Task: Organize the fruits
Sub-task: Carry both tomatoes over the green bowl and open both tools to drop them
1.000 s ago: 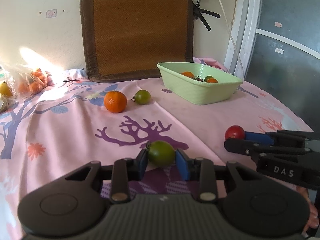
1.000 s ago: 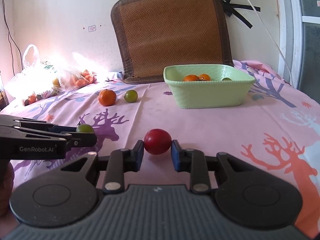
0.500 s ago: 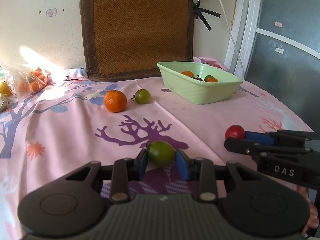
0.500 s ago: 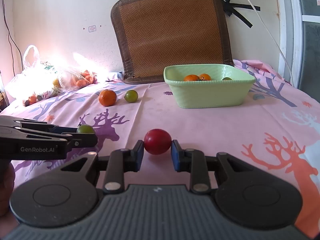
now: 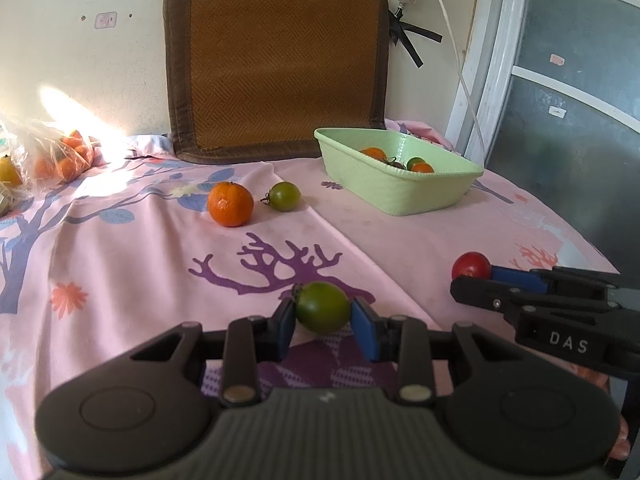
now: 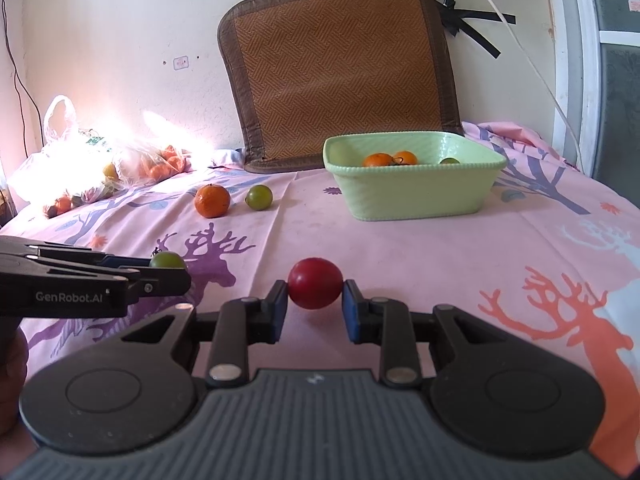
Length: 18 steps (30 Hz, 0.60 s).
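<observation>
My left gripper (image 5: 323,322) is shut on a green tomato (image 5: 322,307), held just above the pink cloth. My right gripper (image 6: 315,309) is shut on a red tomato (image 6: 315,289); that tomato also shows in the left wrist view (image 5: 470,266) at the right. The green tomato shows in the right wrist view (image 6: 168,260) at the left. A light green basket (image 5: 404,194) (image 6: 416,196) stands further back with oranges and a green tomato inside. An orange (image 5: 230,204) (image 6: 212,200) and another green tomato (image 5: 285,196) (image 6: 259,197) lie on the cloth left of the basket.
A woven brown mat (image 5: 276,60) leans on the back wall. Plastic bags of fruit (image 6: 92,172) sit at the far left. A white cable (image 5: 460,60) hangs by a door frame at the right. The table edge falls away at the right.
</observation>
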Each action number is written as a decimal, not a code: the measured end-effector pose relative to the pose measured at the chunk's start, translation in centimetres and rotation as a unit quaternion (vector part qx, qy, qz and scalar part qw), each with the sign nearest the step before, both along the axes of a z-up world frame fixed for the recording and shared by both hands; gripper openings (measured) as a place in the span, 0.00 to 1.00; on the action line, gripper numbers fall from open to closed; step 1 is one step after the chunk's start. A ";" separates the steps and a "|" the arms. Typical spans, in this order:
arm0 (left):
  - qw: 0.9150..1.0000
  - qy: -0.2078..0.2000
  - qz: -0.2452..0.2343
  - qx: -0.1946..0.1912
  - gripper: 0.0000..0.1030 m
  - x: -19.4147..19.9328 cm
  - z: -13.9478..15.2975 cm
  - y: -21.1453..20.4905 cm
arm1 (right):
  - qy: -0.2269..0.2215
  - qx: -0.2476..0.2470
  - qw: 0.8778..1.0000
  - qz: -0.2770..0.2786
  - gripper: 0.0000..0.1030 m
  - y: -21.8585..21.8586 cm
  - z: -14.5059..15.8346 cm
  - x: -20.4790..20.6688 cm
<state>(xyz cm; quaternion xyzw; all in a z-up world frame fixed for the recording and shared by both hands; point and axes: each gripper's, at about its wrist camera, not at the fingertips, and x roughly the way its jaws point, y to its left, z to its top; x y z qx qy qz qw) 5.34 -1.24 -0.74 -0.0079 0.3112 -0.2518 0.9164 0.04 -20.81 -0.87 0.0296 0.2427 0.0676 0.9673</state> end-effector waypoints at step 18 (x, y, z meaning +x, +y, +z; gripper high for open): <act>0.998 -0.012 -0.053 -0.023 0.30 10.5 5.7 -9.8 | -0.077 0.000 0.995 -0.060 0.31 -6.1 3.6 6.6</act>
